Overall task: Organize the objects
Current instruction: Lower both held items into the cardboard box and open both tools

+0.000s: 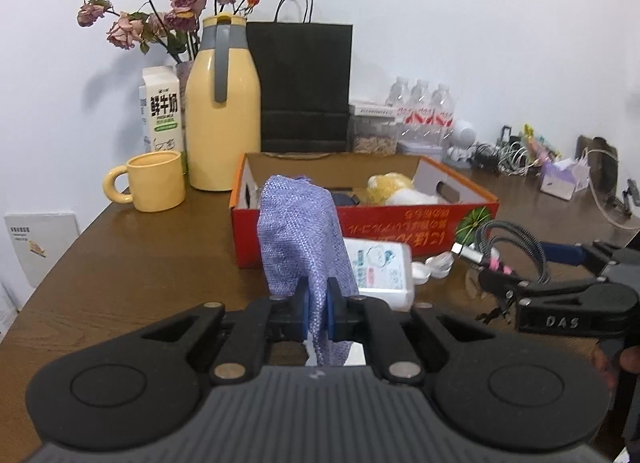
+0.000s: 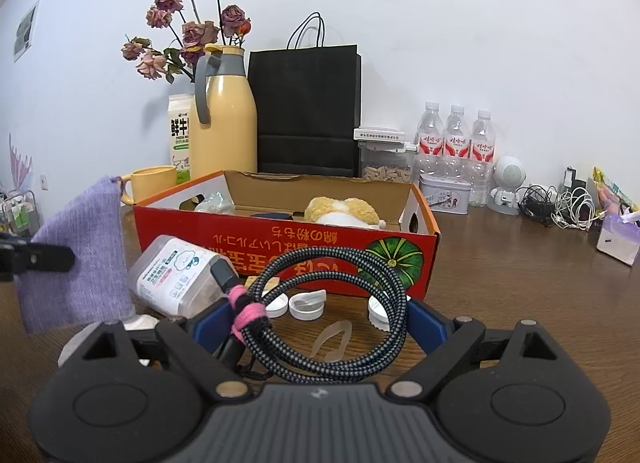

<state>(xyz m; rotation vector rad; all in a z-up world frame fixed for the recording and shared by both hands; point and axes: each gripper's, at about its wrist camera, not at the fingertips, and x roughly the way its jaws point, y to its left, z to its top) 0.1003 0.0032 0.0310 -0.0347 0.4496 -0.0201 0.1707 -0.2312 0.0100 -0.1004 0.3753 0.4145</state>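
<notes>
Purple woven cloth [image 1: 304, 235] pinched in left gripper [image 1: 318, 305], held above table [image 1: 132, 263], near side of red cardboard box [image 1: 400, 231]. Plastic bottle [image 1: 380, 269] lies between. Right gripper [image 2: 320, 317] clamps coiled braided cable [image 2: 332, 303]; white caps [image 2: 306, 305] beyond.

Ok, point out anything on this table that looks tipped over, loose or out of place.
The clear plastic jar lies on its side in front of the red cardboard box, and white caps sit loose on the table beside it. One of them may be its lid. Nothing looks spilled.
</notes>
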